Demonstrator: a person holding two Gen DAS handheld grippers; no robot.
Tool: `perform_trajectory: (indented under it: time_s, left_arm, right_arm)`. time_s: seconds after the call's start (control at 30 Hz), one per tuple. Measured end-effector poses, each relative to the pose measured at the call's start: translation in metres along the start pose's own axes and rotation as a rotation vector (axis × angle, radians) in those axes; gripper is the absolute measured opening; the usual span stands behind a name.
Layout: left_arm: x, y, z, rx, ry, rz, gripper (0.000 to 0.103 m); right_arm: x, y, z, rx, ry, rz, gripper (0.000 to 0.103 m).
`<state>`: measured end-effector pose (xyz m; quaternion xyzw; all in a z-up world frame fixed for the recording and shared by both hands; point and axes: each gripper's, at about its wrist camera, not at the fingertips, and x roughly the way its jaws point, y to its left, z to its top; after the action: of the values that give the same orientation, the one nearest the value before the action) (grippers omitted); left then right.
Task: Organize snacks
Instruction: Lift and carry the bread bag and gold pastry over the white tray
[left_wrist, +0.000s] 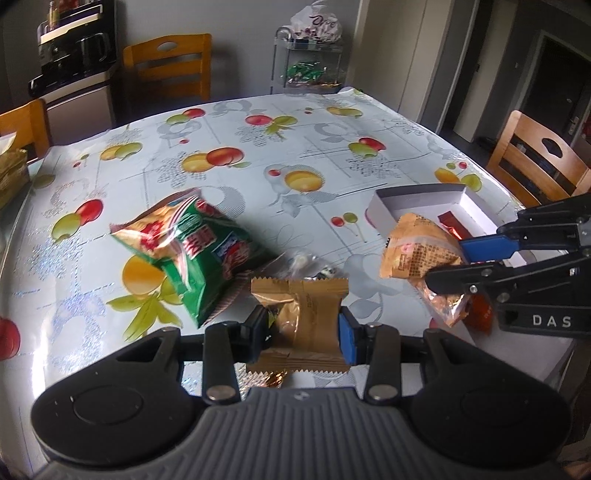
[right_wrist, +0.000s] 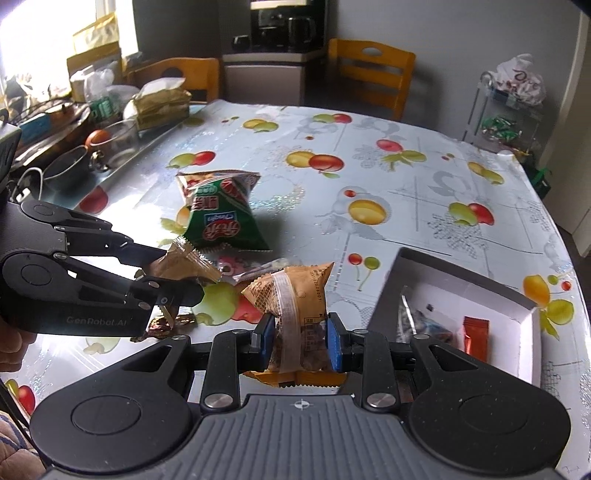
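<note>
Both sets of jaws are squeezed shut, and each one has a snack. The left gripper (left_wrist: 301, 334) pinches a small brown packet (left_wrist: 300, 325), lifted up, well away from the white box (left_wrist: 424, 197). The right gripper (right_wrist: 300, 341) pinches an orange packet (right_wrist: 295, 314) with a clear strip down its middle, lifted just beside the white box. The box sits on the fruit tablecloth (left_wrist: 258, 155), and a red packet (right_wrist: 476, 338) and a clear packet (right_wrist: 417, 319) are in it already. The big green bag (left_wrist: 192, 251) lies farther from the box, on the cloth. I think the tidying is only partly done: both held snacks, the green bag and some little bits near it are not in the box.
</note>
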<state>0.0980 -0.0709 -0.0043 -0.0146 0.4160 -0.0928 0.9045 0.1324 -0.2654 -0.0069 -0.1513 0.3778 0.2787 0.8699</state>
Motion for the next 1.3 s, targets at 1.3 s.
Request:
perform_trajectory:
  time_s: [1.3]
  left_arm:
    - [0.032,-0.107,0.028,0.212,0.010,-0.236,0.038]
  right_arm:
    - [-0.048,-0.071,-0.059,0.214,0.024,-0.197,0.031]
